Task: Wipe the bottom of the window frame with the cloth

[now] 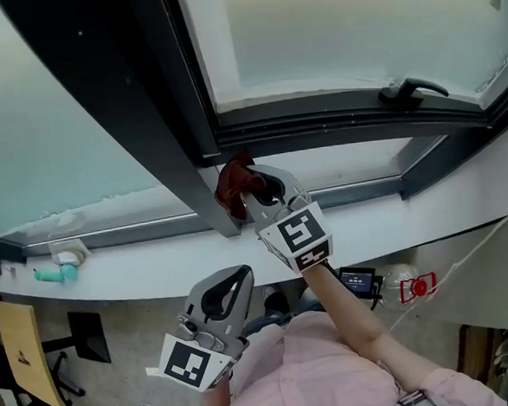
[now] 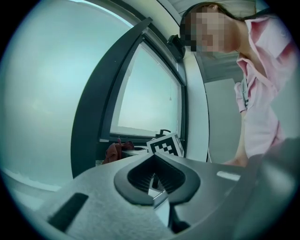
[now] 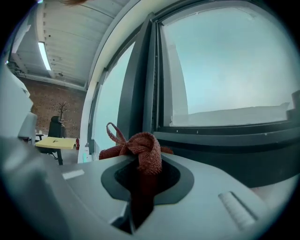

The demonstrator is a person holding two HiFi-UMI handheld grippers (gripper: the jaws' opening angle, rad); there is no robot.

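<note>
A dark red cloth (image 1: 234, 186) is bunched between the jaws of my right gripper (image 1: 255, 192), which is shut on it and held up against the dark window frame (image 1: 318, 119) by the corner where the mullion meets the bottom rail. In the right gripper view the cloth (image 3: 139, 149) sticks out above the right gripper (image 3: 140, 176), just before the frame's bottom rail (image 3: 225, 136). My left gripper (image 1: 228, 293) hangs lower, below the white sill (image 1: 154, 265), shut with nothing in it. The left gripper (image 2: 157, 180) view shows the cloth (image 2: 112, 152) far off.
A black window handle (image 1: 411, 89) sits on the frame at the upper right. A teal object (image 1: 55, 273) and a small white thing lie on the sill at the left. Below are a yellow table (image 1: 26, 352), a black chair and floor clutter.
</note>
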